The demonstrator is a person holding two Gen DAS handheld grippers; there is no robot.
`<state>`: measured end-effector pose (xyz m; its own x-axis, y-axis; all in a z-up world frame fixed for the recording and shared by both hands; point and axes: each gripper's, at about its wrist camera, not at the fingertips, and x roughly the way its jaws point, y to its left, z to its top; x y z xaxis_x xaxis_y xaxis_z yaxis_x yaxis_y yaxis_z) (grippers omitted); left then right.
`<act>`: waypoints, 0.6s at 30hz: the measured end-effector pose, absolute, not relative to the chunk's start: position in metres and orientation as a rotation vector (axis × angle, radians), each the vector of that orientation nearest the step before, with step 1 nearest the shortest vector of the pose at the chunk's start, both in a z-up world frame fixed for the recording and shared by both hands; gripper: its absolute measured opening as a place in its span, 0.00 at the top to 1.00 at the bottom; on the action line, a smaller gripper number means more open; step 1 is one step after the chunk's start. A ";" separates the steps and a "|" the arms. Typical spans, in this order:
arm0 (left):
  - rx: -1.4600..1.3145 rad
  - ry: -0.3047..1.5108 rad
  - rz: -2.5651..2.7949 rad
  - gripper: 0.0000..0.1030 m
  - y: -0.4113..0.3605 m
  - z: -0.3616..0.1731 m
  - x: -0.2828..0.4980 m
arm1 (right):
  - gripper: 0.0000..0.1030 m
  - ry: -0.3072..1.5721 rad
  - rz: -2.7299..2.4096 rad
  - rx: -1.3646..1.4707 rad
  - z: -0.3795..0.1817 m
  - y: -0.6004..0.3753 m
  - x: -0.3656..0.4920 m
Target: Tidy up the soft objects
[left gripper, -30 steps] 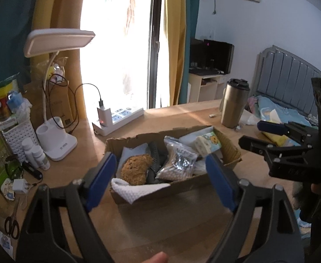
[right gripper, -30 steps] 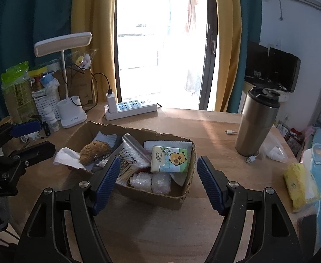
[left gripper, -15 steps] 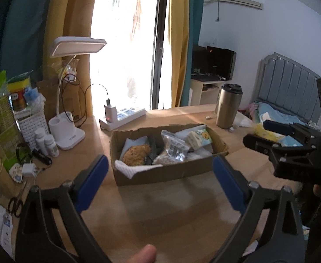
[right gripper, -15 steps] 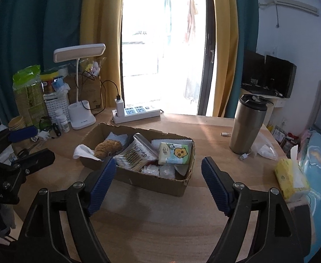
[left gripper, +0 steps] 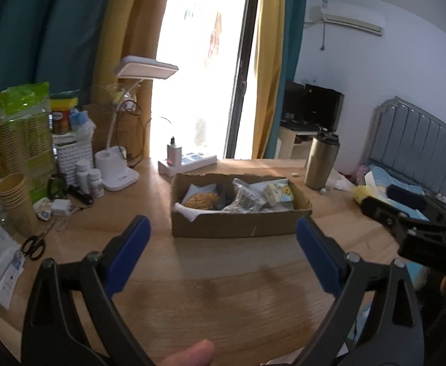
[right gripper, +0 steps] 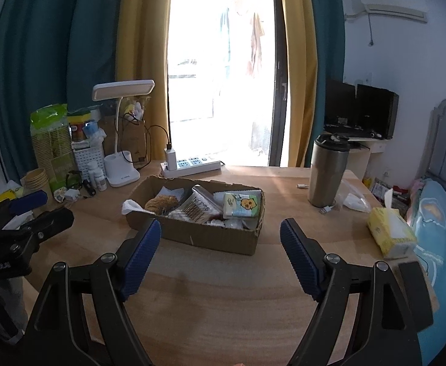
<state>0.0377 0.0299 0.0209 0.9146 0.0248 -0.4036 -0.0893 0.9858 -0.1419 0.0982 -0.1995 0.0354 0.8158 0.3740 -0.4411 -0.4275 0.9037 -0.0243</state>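
We see the box (right gripper: pixel 198 238) mid-table (right gripper: pixel 223 289), holding a brown plush (right gripper: pixel 161 204), a swab bag (right gripper: pixel 197 209), a tissue pack (right gripper: pixel 242 204) and a white cloth (right gripper: pixel 131 207). Our left gripper (left gripper: pixel 223 253) and right gripper (right gripper: pixel 219 251) hover before it, both spread wide and holding nothing. A tumbler (right gripper: pixel 328 174) stands to the right, a lamp (right gripper: pixel 122 128) to the left.

Soft things in the cardboard box (right gripper: pixel 210 239) on the table.
I see a brown fuzzy toy (right gripper: pixel 161 204) at the left on a white cloth (right gripper: pixel 131 207), a clear cotton swab bag (right gripper: pixel 197 209) in the middle, and a duck-print tissue pack (right gripper: pixel 242 205) leaning at the right.
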 end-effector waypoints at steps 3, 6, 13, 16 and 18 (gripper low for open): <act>-0.154 0.370 0.037 0.05 0.027 0.026 0.025 | 0.19 0.435 0.419 -0.122 0.037 -0.204 0.084; -0.118 0.325 0.037 0.05 0.022 0.033 0.016 | 0.19 0.409 0.406 -0.091 0.039 -0.208 0.070; -0.106 0.279 0.027 0.05 0.021 0.043 0.004 | 0.19 0.367 0.399 -0.092 0.047 -0.208 0.056; -0.110 0.277 0.025 0.05 0.021 0.043 0.002 | 0.19 0.375 0.401 -0.110 0.046 -0.207 0.056; -0.108 0.277 0.023 0.05 0.021 0.043 0.002 | 0.19 0.377 0.401 -0.113 0.045 -0.207 0.056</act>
